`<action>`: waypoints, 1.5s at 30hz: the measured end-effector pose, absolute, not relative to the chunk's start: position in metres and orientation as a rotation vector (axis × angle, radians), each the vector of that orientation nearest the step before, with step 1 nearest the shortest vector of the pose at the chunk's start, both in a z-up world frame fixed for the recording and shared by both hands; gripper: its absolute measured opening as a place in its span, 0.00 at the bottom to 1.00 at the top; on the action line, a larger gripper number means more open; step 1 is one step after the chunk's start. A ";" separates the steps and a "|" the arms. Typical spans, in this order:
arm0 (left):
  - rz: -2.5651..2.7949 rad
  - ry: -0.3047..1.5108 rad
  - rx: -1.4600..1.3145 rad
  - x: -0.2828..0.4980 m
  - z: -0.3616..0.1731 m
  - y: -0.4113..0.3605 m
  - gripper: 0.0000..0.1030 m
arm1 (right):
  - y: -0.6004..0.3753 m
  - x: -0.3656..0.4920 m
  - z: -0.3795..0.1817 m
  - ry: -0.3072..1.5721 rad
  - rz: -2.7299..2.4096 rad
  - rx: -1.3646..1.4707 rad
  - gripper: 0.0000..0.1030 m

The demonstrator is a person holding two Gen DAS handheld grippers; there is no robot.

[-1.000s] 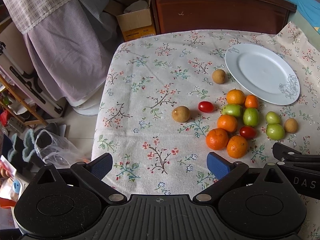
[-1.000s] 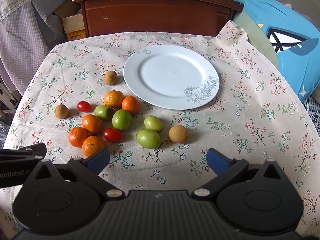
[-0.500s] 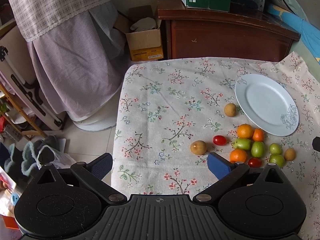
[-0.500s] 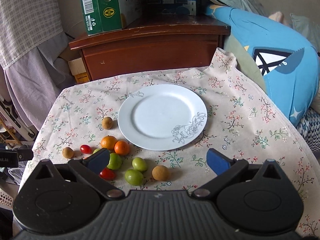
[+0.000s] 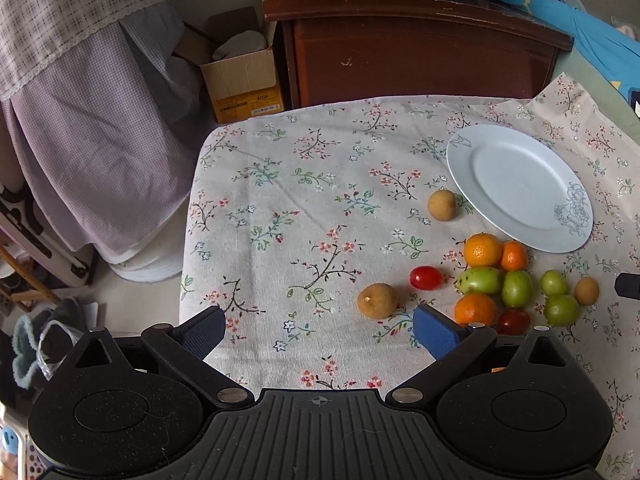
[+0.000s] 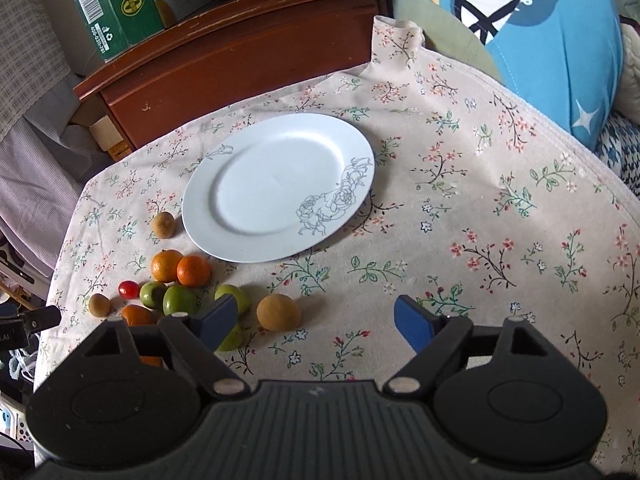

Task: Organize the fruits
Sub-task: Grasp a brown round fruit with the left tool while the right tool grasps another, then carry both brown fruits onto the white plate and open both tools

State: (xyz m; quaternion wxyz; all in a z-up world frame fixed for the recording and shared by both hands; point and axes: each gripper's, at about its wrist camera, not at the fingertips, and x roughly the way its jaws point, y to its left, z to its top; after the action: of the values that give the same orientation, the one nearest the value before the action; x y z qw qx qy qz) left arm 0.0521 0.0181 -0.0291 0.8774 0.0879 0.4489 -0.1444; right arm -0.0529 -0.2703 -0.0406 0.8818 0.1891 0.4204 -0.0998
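White plate [image 6: 276, 188] on floral-clothed desk [image 6: 480, 220], fruit cluster [image 6: 176, 280] just left of plate, left claw [image 5: 316, 330] open and empty, right claw [image 6: 316, 322] open, jaws just narrowing, nothing gripped

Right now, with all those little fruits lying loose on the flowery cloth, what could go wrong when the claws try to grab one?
1. The round fruits could roll: the brown fruit nearest the right claw lies loose on the cloth, so a nudge might send it off.
2. The oranges and green fruits touch, so grabbing one may push its neighbours.
3. The plate is bare and smooth, so fruit dropped there might roll out.
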 end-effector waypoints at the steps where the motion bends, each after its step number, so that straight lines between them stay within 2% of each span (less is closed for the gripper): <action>1: -0.309 0.932 0.182 0.053 -0.032 0.017 0.97 | -0.270 -0.052 -0.043 0.879 -0.198 0.400 0.79; 4: -0.321 0.924 0.178 0.056 -0.038 0.015 0.96 | -0.266 -0.051 -0.049 0.883 -0.175 0.389 0.71; 7: -0.337 0.921 0.146 0.063 -0.044 0.018 0.88 | -0.264 -0.047 -0.053 0.884 -0.177 0.382 0.67; 11: -0.352 0.938 0.119 0.069 -0.052 0.016 0.69 | -0.263 -0.041 -0.058 0.891 -0.166 0.394 0.60; 13: -0.361 0.934 0.124 0.071 -0.055 0.013 0.68 | -0.263 -0.039 -0.060 0.894 -0.160 0.396 0.55; 15: -0.372 0.938 0.126 0.072 -0.057 0.010 0.64 | -0.262 -0.037 -0.063 0.897 -0.155 0.402 0.49; 17: -0.376 0.938 0.125 0.074 -0.060 0.008 0.63 | -0.261 -0.036 -0.064 0.892 -0.146 0.409 0.48; 22: -0.392 0.945 0.146 0.075 -0.067 0.002 0.52 | -0.256 -0.033 -0.065 0.886 -0.125 0.400 0.41; 24: -0.398 0.959 0.146 0.077 -0.071 0.001 0.44 | -0.256 -0.033 -0.066 0.886 -0.115 0.403 0.37; 31: -0.390 0.934 0.175 0.074 -0.072 -0.005 0.40 | -0.253 -0.031 -0.068 0.895 -0.099 0.400 0.36; 33: -0.402 0.926 0.174 0.073 -0.071 -0.006 0.26 | -0.252 -0.031 -0.068 0.893 -0.096 0.395 0.34; 35: -0.407 0.928 0.158 0.074 -0.070 -0.007 0.25 | -0.251 -0.031 -0.068 0.893 -0.073 0.397 0.26; 36: -0.405 0.924 0.157 0.074 -0.069 -0.007 0.25 | -0.249 -0.031 -0.068 0.894 -0.075 0.387 0.25; 45: -0.438 0.870 0.102 0.068 -0.050 -0.011 0.25 | -0.243 -0.031 -0.052 0.839 -0.071 0.345 0.25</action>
State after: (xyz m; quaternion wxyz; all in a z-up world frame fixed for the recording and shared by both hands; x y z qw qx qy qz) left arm 0.0684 -0.0109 -0.0504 0.8825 0.0488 0.4177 -0.2105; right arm -0.0305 -0.2433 -0.0522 0.8984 0.1666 0.4050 -0.0341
